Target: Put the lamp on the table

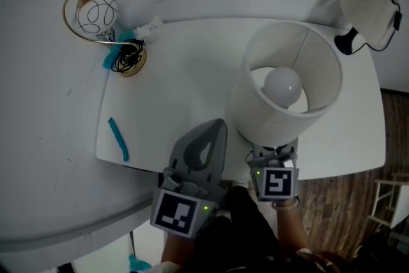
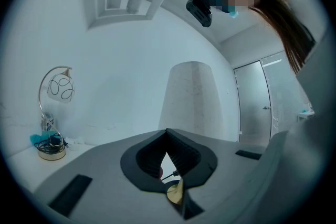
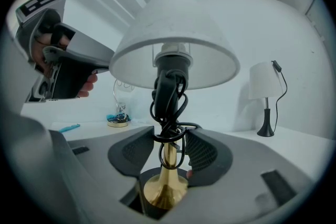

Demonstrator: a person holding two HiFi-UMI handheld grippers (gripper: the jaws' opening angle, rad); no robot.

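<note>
- Head view: the white-shaded table lamp with a brass stem [image 1: 268, 115] stands upright over the near edge of the white tabletop [image 1: 179, 93]. The right gripper [image 1: 275, 160] is tucked under its shade, and the left gripper [image 1: 216, 131] is just beside it. Bare tabletop lies ahead. A gold arc lamp with a glass globe [image 1: 96, 13], a teal strip [image 1: 118, 139] and a second white lamp [image 1: 370, 3] are all well apart.
- Left gripper view: the fingers [image 2: 157, 147] are pressed together on nothing. The lamp's shade [image 2: 191, 99] rises just past them.
- Right gripper view: the fingers [image 3: 202, 152] clamp the vertical stem where the black cord [image 3: 167, 97] is wound. The brass foot [image 3: 165, 189] hangs below. I'd judge that setting it down means going forward and straight down; I cannot tell whether the foot touches yet.
</note>
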